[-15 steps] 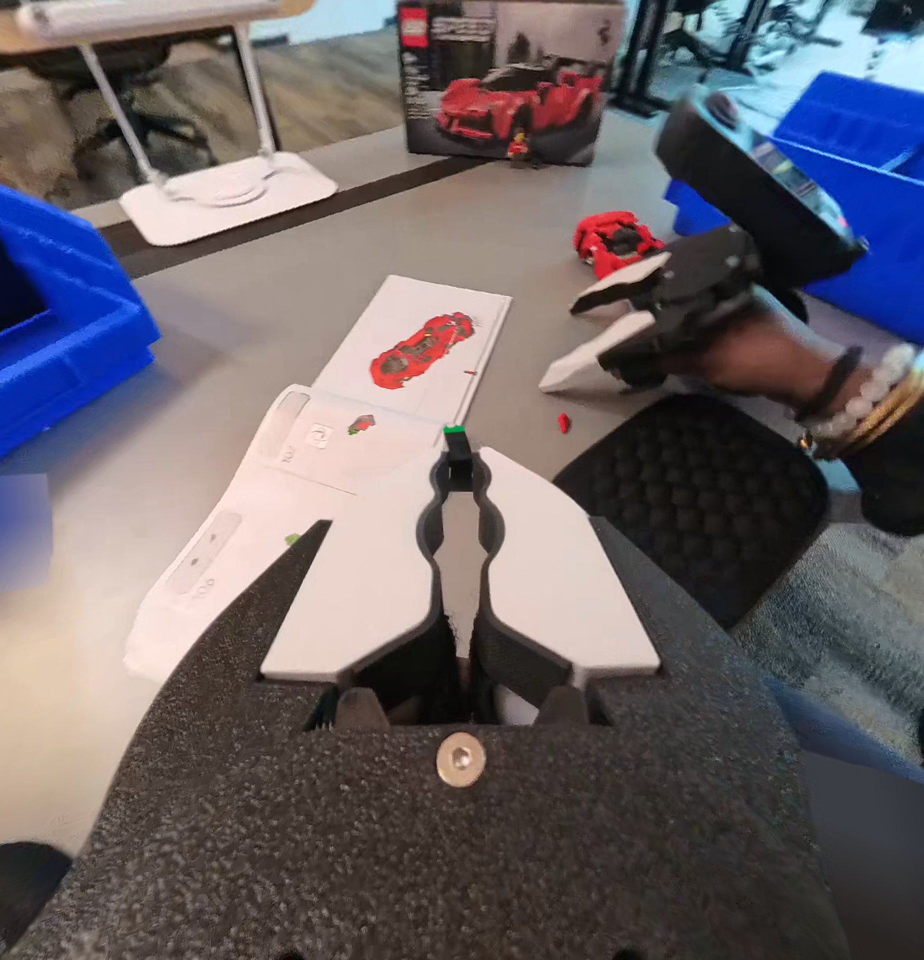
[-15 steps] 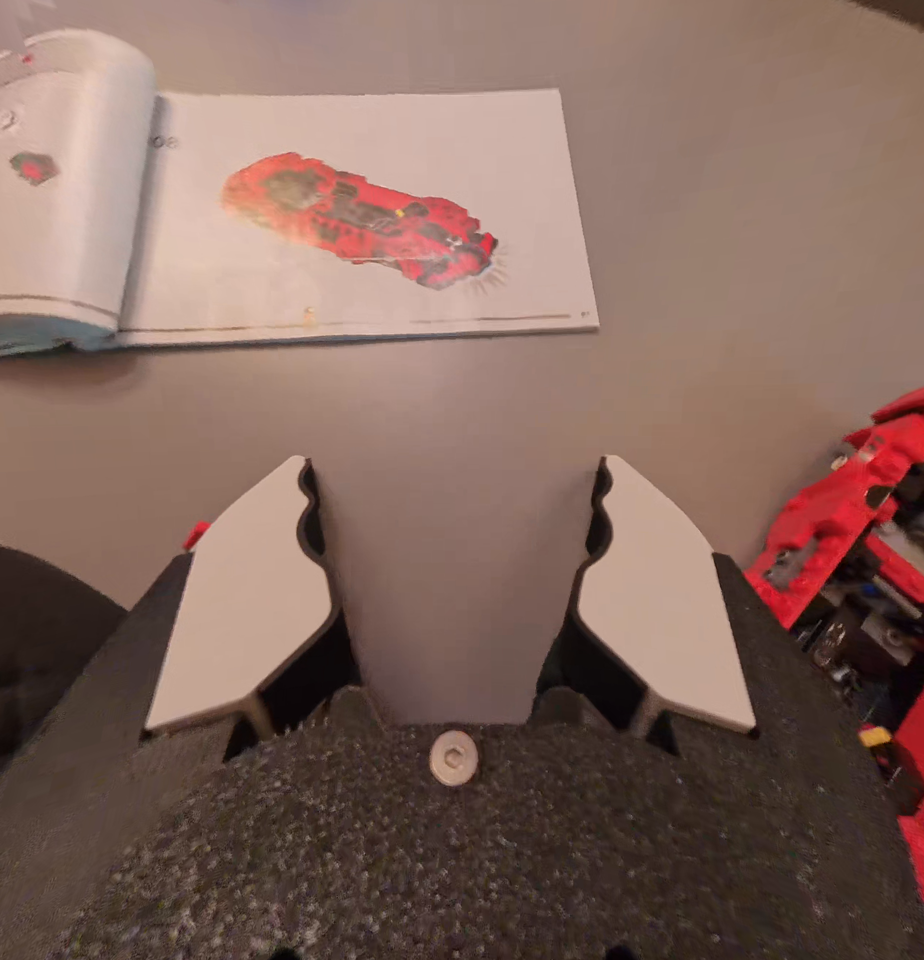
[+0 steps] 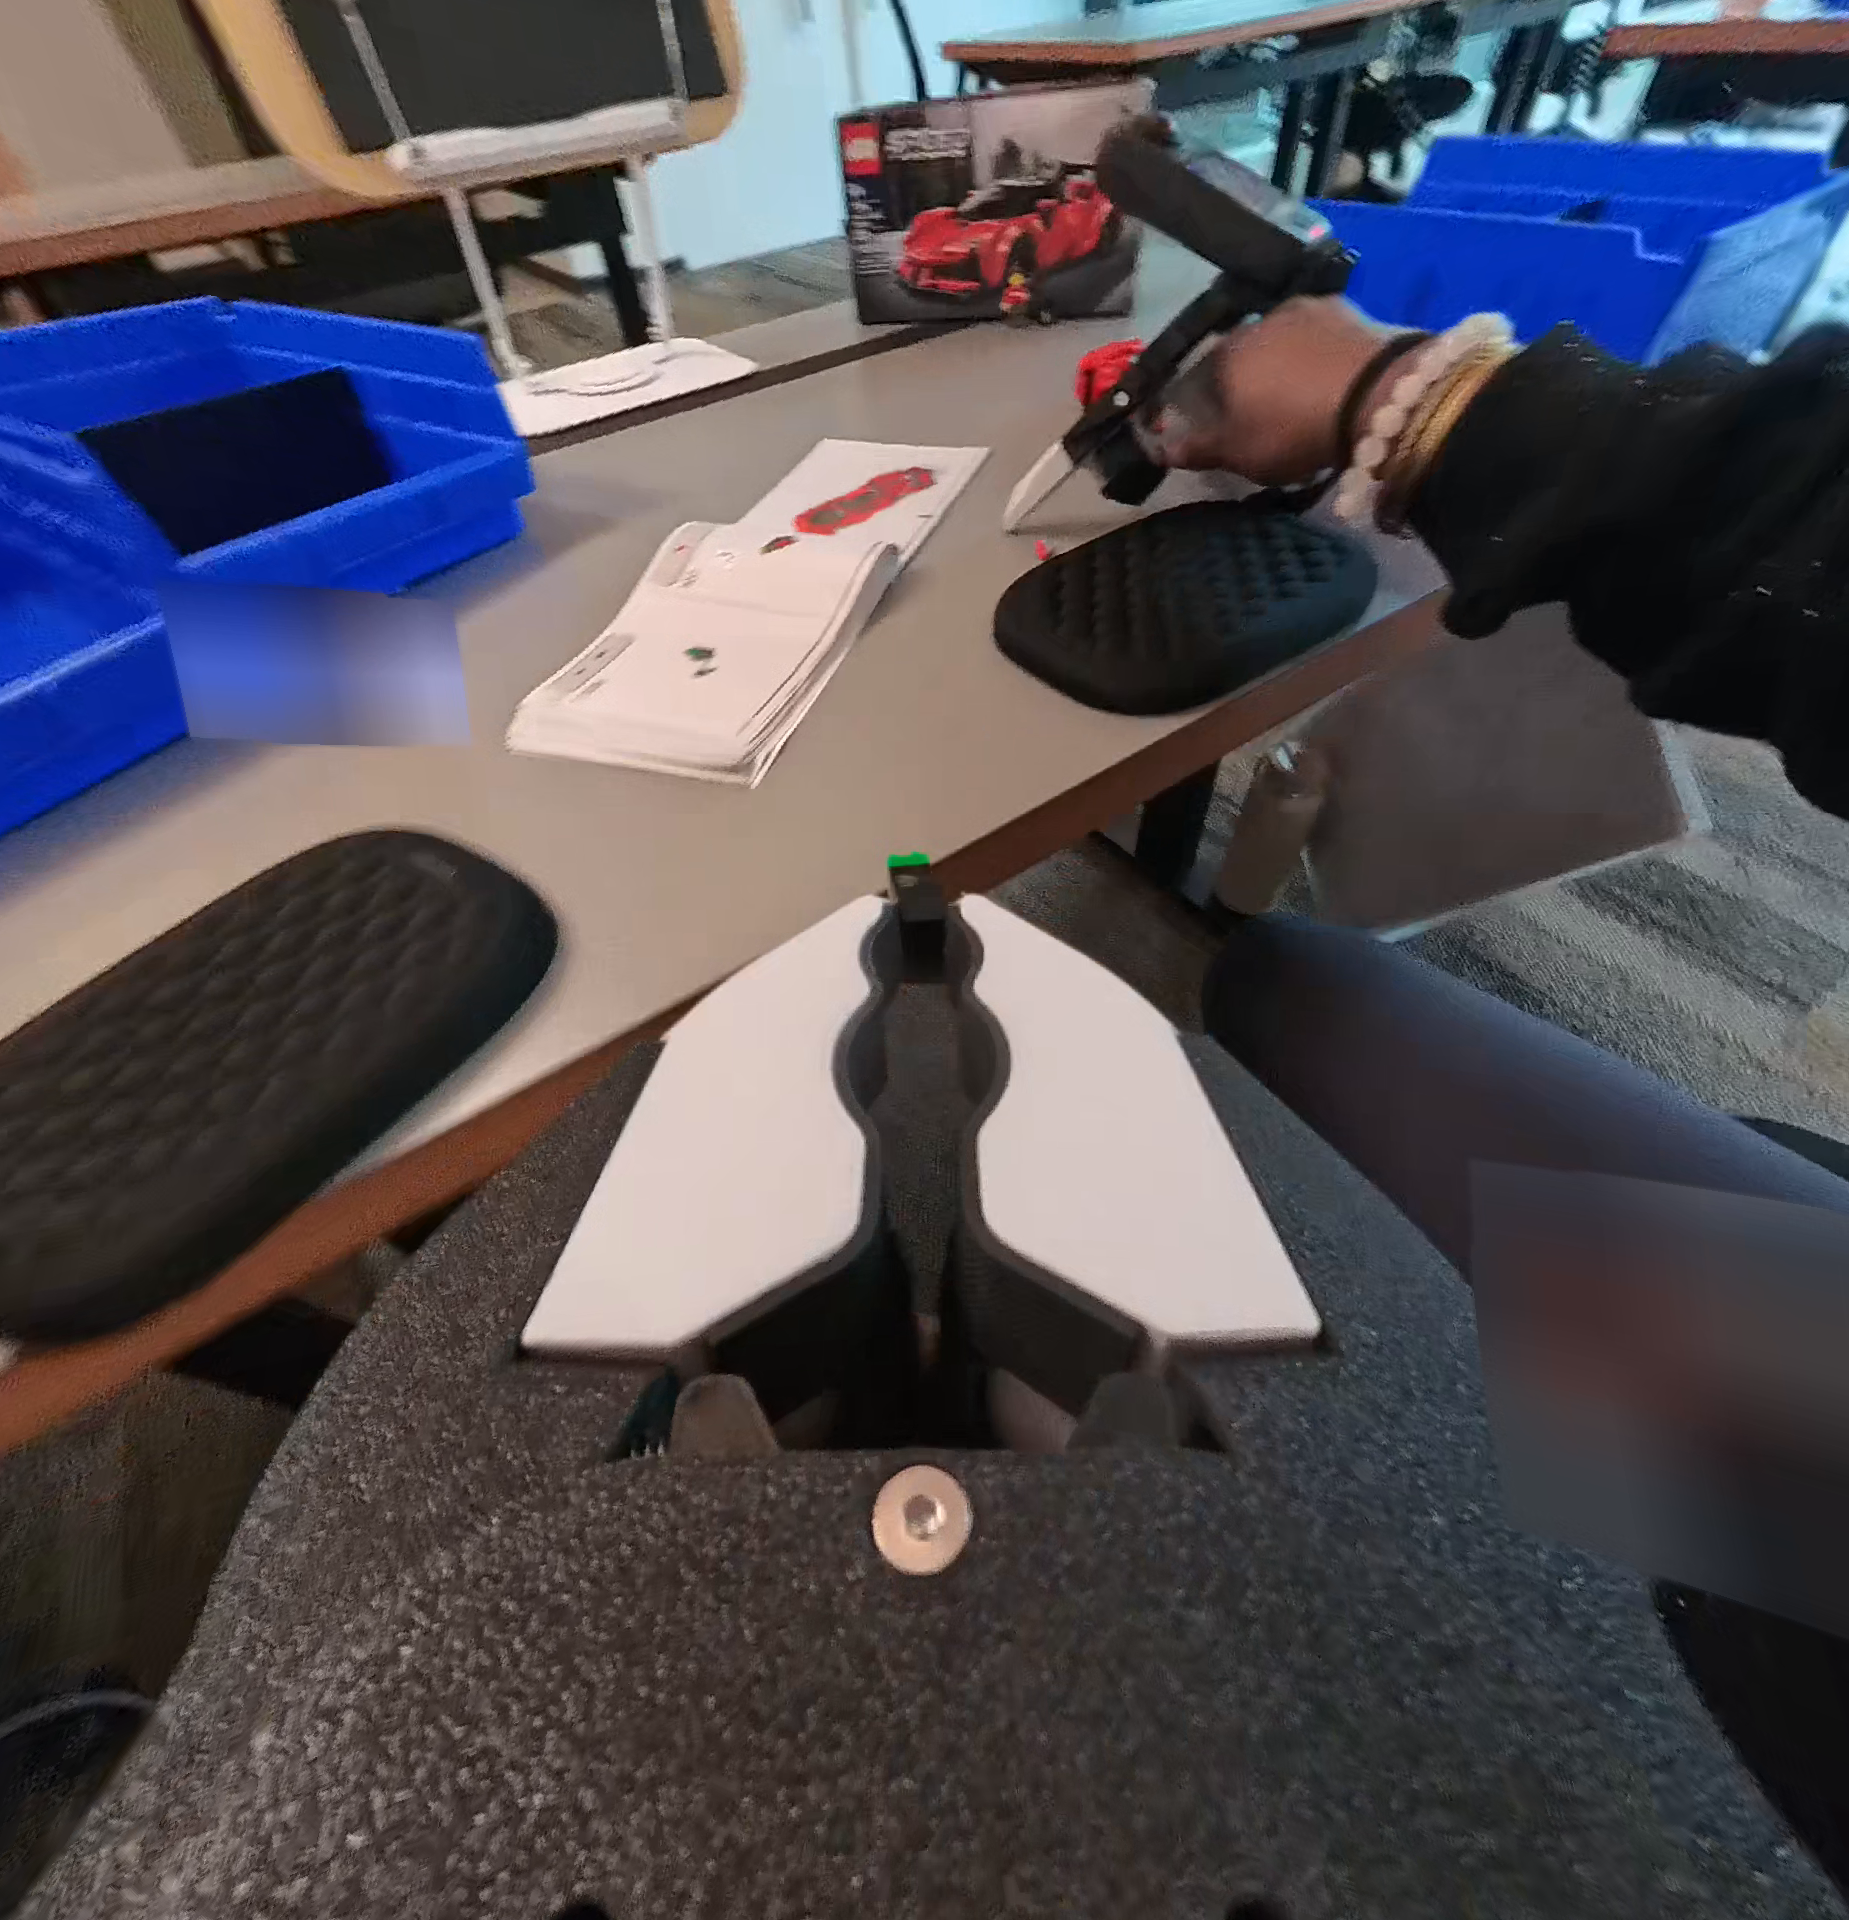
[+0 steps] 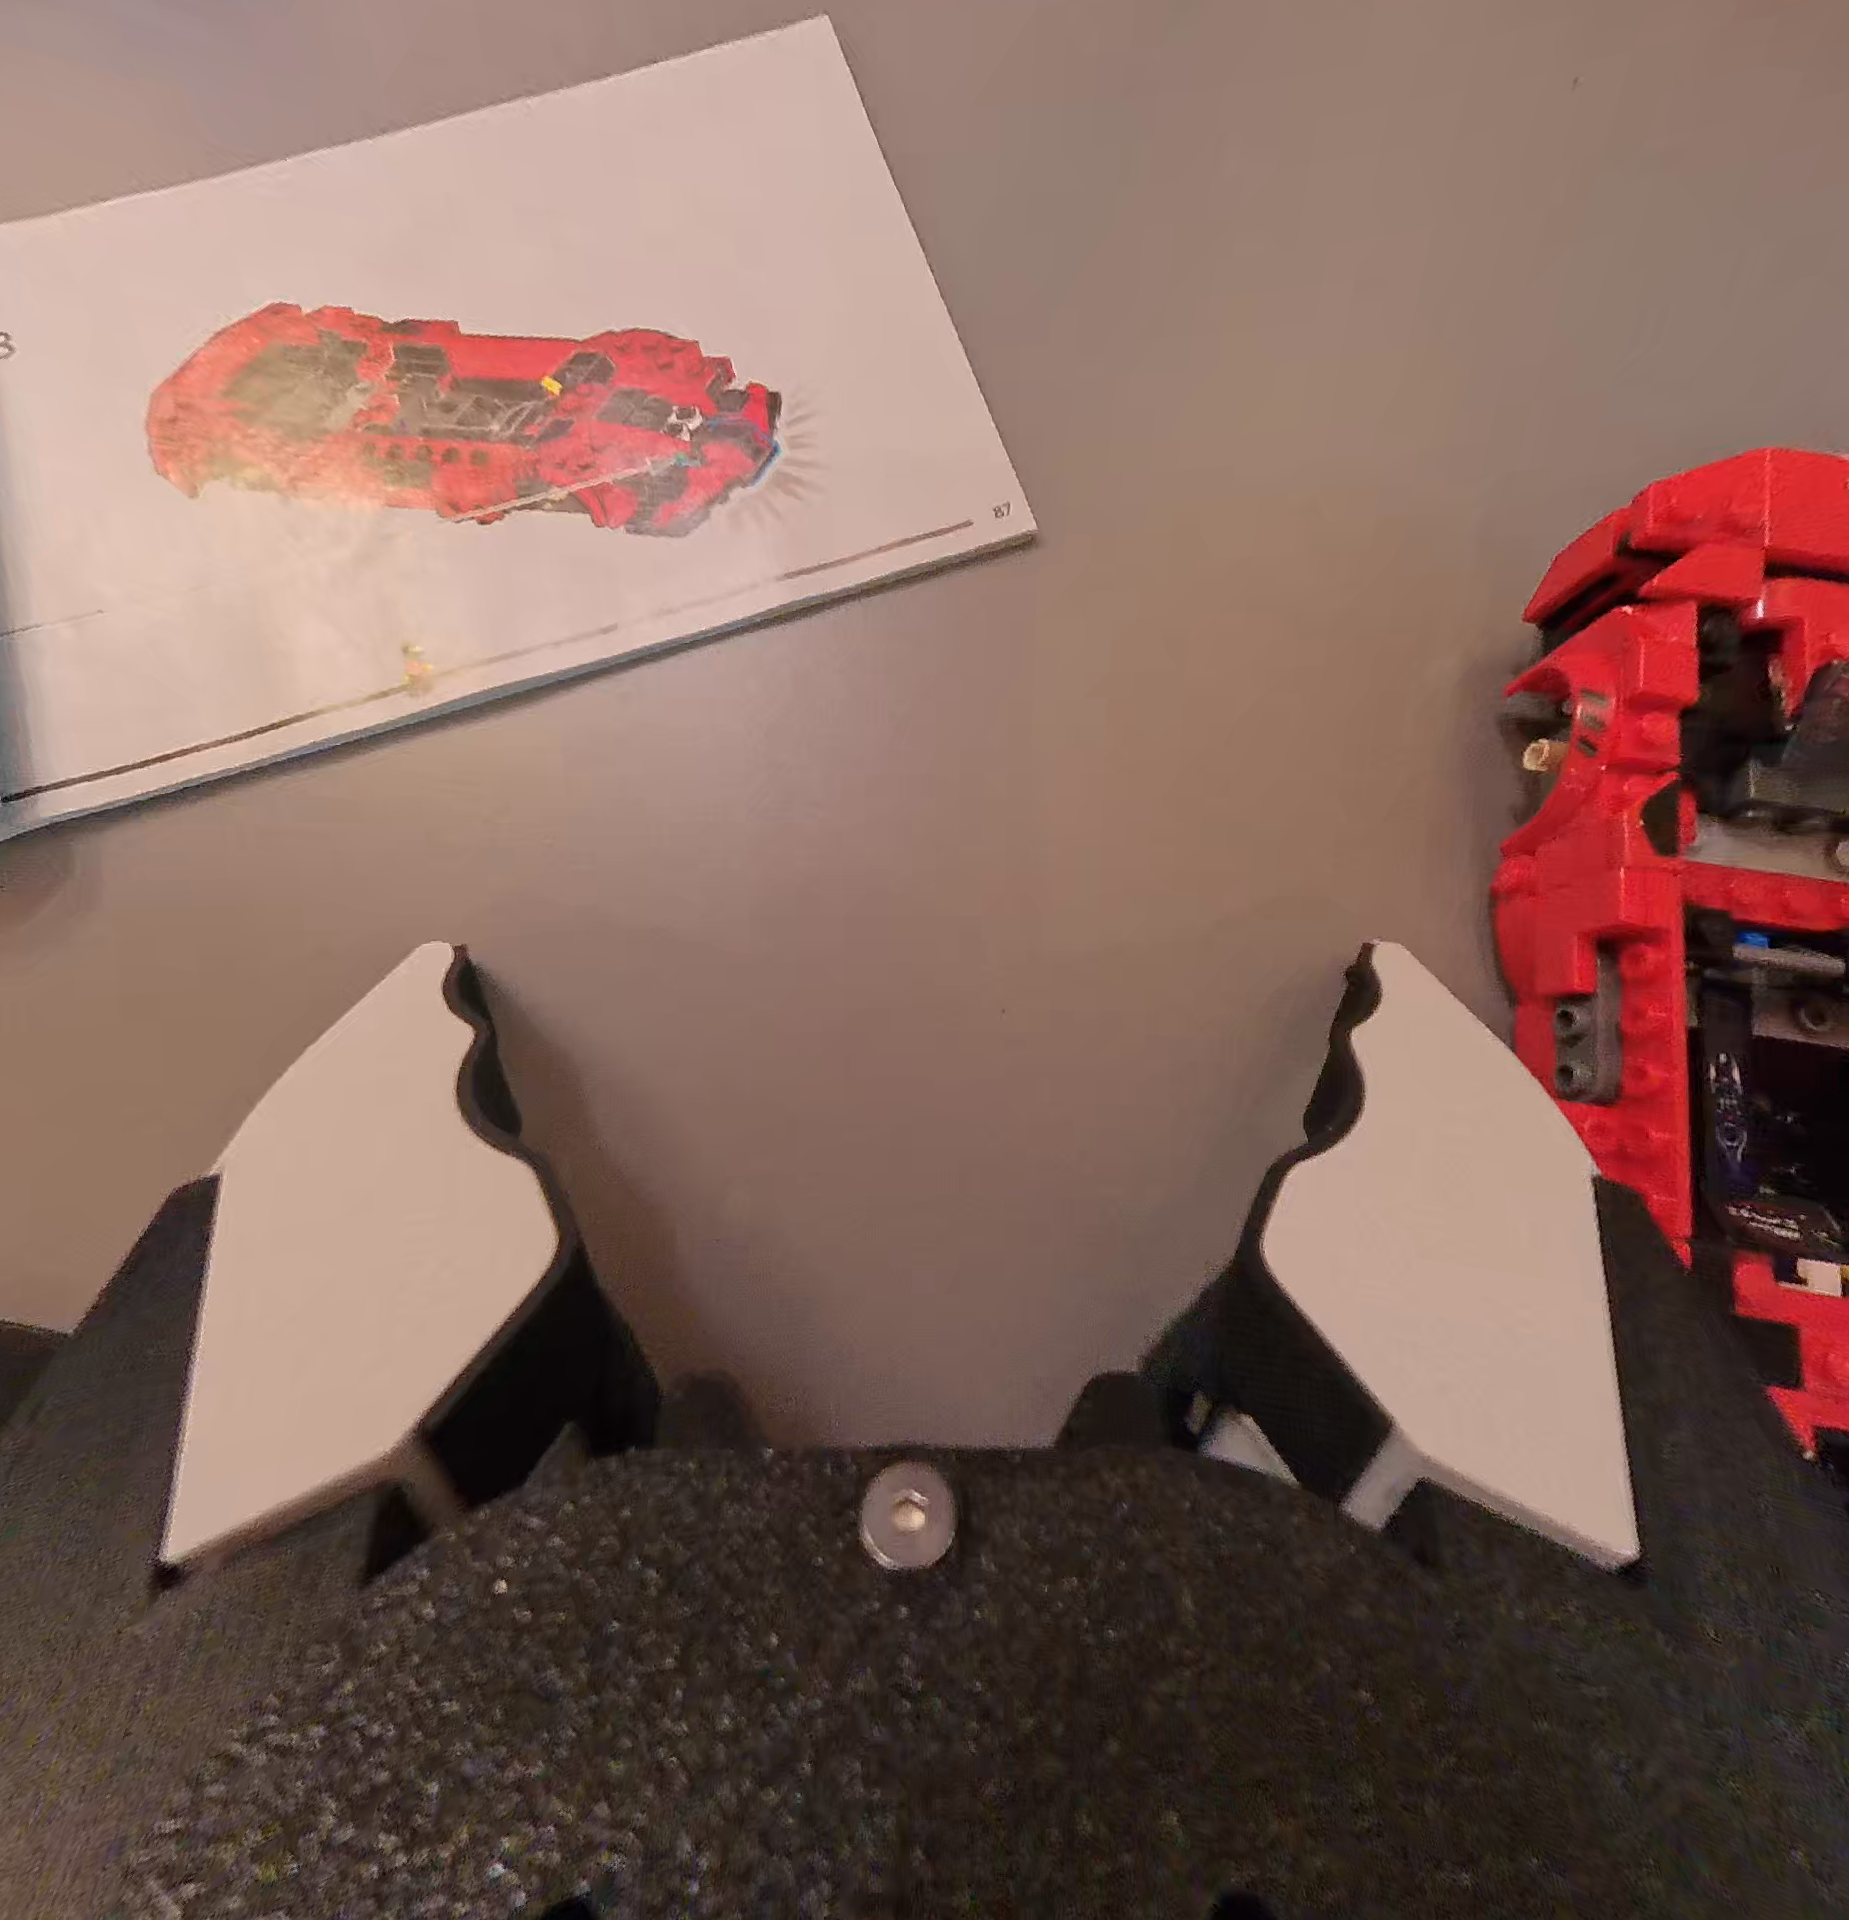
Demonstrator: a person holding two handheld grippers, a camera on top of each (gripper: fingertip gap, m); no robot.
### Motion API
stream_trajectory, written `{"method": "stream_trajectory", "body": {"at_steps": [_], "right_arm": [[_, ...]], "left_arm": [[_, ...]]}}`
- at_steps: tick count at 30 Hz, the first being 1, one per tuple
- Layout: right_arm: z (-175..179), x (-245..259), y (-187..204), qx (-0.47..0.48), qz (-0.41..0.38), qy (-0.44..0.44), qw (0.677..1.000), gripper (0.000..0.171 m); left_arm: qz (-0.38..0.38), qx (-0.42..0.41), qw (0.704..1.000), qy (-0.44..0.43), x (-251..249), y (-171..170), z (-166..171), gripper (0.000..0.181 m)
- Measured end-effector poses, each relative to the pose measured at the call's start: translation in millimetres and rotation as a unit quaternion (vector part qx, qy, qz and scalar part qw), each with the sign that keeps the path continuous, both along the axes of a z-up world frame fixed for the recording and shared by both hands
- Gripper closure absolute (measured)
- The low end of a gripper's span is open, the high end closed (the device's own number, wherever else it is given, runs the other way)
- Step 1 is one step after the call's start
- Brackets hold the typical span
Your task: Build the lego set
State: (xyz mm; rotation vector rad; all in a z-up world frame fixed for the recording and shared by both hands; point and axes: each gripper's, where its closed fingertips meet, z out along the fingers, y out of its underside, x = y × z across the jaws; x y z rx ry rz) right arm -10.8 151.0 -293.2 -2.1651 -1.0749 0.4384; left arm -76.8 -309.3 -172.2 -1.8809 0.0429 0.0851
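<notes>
- Left gripper [image 3: 915,914]: jaws pressed together on a small black piece with a green top [image 3: 912,896], pinched right at the fingertips.
- Change: half a second ago that gripper hung over the instruction booklet [image 3: 738,613]; now it's pulled back past the near table edge [image 3: 774,966], well clear of the booklet. Piece came with it, grip unchanged.
- Right gripper [image 4: 915,971]: jaws spread wide, nothing between them, only bare grey table [image 4: 1159,520] below.
- It has swung toward the partly built red car [image 4: 1689,987]: car was a sliver at the frame edge, now fills the right side, just beside the right fingertip. Booklet slid up and left of it.
- A small loose red piece [image 3: 1042,549] lies near the booklet, by the black wrist pad [image 3: 1180,603].
- Read: looks like the right gripper is lining up to hold the car while the left brings the piece in. Piece not yet attached.
- Risk: tiny piece held at the very tip, could twist when pushed on.
</notes>
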Motion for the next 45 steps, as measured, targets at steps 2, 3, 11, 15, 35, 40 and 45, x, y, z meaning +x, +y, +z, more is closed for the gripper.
{"method": "stream_trajectory", "body": {"at_steps": [2,3,11,15,35,40,45], "right_arm": [[0,0,0,0.000,0.001,0.000,1.000,0.024],[0,0,0,0.000,0.001,0.000,1.000,0.024],[0,0,0,0.000,0.001,0.000,1.000,0.024],[0,0,0,0.000,0.001,0.000,1.000,0.024],[0,0,0,0.000,0.002,0.000,1.000,0.024],[0,0,0,0.000,0.002,0.000,1.000,0.024],[0,0,0,0.000,0.002,0.000,1.000,0.024]], "left_arm": [[0.032,0.011,0.999,-0.016,-7,-27,-6,0.173],[0.045,0.011,0.999,-0.025,-11,-39,-10,0.173],[0.173,0.006,0.984,-0.052,-73,-95,-66,0.173],[0.193,0.029,0.976,-0.093,-84,-118,-79,0.173],[0.315,-0.010,0.944,-0.094,-65,-265,-120,0.173],[0.368,0.036,0.920,-0.132,-64,-305,-115,0.173],[0.381,-0.005,0.915,-0.132,-59,-316,-128,0.173]]}}
